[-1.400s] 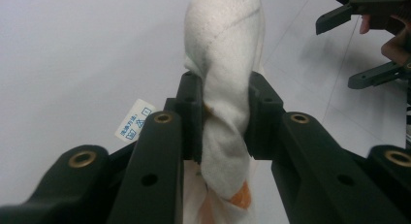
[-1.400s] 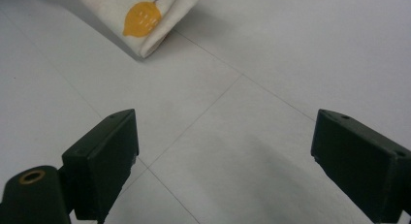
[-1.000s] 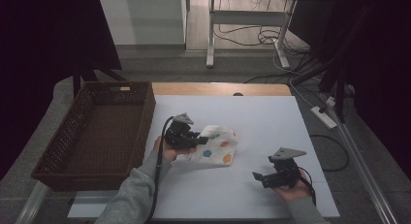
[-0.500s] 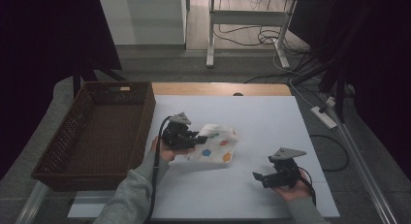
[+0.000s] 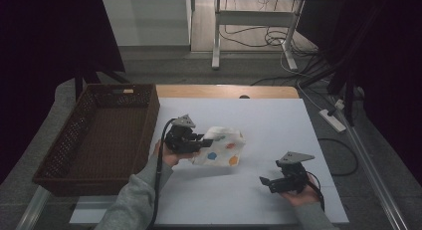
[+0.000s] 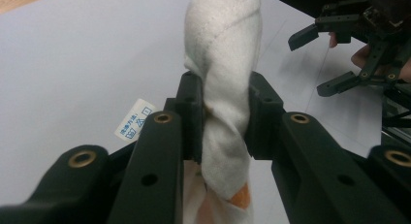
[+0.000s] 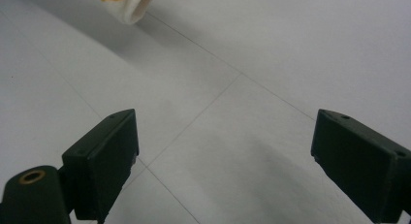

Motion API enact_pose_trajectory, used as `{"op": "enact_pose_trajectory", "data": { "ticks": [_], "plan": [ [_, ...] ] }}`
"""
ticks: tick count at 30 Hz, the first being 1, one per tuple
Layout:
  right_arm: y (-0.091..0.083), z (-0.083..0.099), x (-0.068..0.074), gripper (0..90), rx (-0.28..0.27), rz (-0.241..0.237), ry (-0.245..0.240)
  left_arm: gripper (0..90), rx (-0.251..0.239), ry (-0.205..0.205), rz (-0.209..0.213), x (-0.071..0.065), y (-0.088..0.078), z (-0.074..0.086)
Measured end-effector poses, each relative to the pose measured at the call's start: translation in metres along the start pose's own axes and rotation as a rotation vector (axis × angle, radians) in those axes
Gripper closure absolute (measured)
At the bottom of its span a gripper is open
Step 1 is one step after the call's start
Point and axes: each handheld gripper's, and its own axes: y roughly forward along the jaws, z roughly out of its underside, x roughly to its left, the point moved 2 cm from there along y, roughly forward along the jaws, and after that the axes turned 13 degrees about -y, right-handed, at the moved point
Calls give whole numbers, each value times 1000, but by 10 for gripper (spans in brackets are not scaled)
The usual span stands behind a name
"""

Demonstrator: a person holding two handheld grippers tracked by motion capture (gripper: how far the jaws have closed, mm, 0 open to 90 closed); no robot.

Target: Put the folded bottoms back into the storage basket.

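While the left gripper pinched a bunched fold of the spotted white cloth mid-table beside the wicker basket, the right gripper, jaws wide, probably needed the opposite edge to spread it evenly.

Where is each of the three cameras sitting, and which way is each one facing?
High view: above the person's side, facing forward and down on the white table and brown wicker basket; forearms and both tools show.
Left gripper view: on the left tool, looking along its jaws clamped on the white spotted cloth.
Right gripper view: on the right tool, facing the table between open jaws.
Shared: all three catch the cloth.
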Motion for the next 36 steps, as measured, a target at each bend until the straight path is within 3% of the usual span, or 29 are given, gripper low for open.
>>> {"op": "enact_pose_trajectory", "data": {
  "ticks": [36],
  "plan": [
    [0, 0, 0, 99, 0, 2, -1, 710, -69, 7, -7, -1, -31, -4]
  ]
}}
